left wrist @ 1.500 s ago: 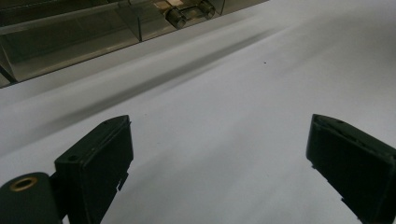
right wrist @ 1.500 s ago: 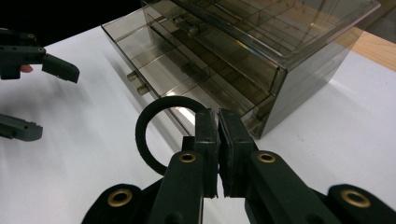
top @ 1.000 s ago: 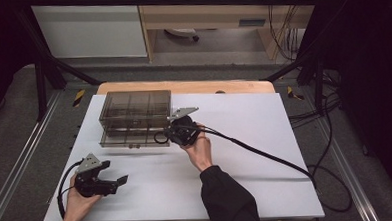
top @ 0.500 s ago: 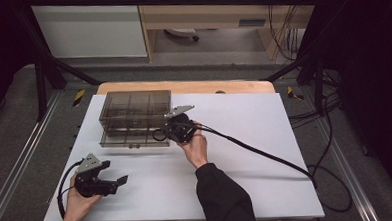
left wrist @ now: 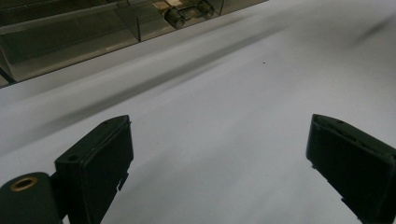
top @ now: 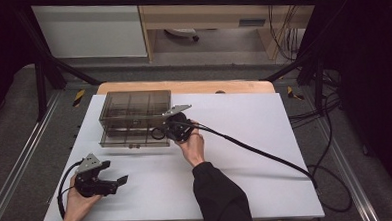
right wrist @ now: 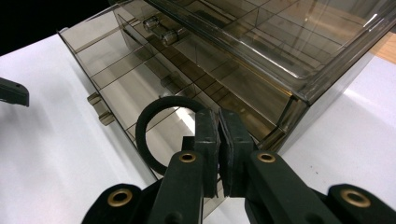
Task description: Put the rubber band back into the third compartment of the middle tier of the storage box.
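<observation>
High view: the right gripper (top: 170, 127) holds a black ring (top: 158, 133) at the open lower drawer (top: 130, 136) of the smoky organizer (top: 133, 104), far-left on the surface (top: 246, 153). Left gripper view: jaws apart, idle. Right gripper view: jaws clamped on the ring (right wrist: 154, 140) over a compartment; next, probably release it there.

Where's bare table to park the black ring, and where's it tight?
Free: the white tabletop right of the right tool, broken by its cable, and the strip between the left tool and the drawer organizer. Tight: around the open drawer, where the black ring is held.
</observation>
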Demonstrator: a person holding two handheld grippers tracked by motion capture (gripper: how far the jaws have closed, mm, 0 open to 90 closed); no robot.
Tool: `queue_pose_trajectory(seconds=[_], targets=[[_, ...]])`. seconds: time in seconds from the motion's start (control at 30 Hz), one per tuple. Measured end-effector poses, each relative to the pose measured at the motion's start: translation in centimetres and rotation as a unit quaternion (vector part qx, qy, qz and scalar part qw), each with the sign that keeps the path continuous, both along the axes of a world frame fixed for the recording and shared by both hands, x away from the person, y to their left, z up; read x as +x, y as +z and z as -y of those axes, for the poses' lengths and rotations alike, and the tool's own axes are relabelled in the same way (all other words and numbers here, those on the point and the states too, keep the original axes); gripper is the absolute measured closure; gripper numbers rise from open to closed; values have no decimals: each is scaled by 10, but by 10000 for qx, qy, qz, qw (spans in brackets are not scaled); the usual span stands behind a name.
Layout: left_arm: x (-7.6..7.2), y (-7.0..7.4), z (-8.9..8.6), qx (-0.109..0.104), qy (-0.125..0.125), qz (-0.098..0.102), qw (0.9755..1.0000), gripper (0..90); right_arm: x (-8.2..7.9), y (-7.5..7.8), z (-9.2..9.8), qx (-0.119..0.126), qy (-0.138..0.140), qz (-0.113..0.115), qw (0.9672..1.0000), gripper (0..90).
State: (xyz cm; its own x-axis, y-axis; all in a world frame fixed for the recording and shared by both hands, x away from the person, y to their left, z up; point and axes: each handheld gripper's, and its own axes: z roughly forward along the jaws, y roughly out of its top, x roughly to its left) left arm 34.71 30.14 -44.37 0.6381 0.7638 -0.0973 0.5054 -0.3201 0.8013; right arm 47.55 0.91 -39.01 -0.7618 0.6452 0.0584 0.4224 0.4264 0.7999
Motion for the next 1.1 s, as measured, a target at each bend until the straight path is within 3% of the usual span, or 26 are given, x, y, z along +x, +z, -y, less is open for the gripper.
queue_pose_trajectory(seconds=[1.1], targets=[[0, 0, 0, 14, -10, 0, 10000, 70, 6, -21, -9, -104, 0, 0, 9999, 846]])
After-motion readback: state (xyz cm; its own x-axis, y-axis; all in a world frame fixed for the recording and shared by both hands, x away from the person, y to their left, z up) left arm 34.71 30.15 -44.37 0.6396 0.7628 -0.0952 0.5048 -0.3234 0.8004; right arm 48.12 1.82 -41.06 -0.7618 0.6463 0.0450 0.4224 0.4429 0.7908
